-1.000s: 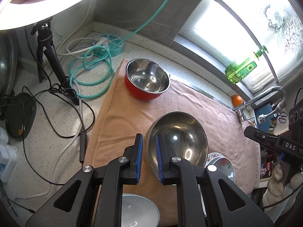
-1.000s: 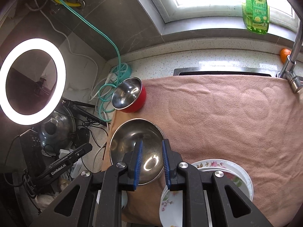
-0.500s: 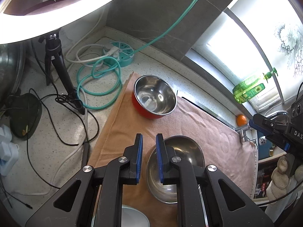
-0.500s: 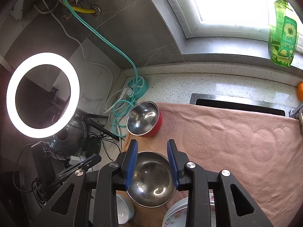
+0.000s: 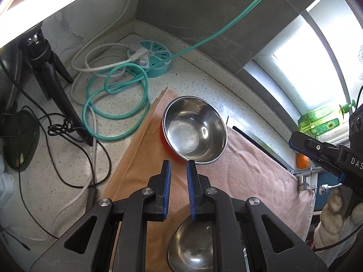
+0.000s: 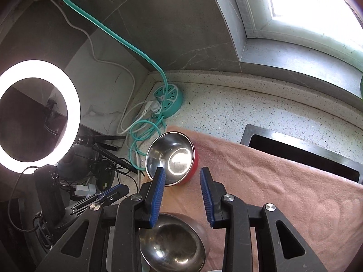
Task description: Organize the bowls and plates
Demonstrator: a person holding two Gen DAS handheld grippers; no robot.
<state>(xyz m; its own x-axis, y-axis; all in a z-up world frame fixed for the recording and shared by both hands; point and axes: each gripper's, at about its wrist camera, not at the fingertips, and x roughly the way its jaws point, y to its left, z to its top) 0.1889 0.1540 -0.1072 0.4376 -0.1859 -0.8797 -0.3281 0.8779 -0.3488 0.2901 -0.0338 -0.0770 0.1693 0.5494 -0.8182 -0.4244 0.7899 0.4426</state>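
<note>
Two steel bowls lie on the pink towel (image 6: 283, 181): the plain steel bowl (image 6: 172, 247) at the bottom centre of both views, under the fingers, and the red-sided bowl (image 6: 172, 158) at mid frame beyond. Nesting them looks like the step; a rim grip that keeps the bowl level would serve best (polished steel slips). The left hand-held gripper (image 5: 178, 176) is narrowly parted and pinches nothing. The right hand-held gripper (image 6: 182, 187) is spread wider, also empty, hovering above the near bowl.
</note>
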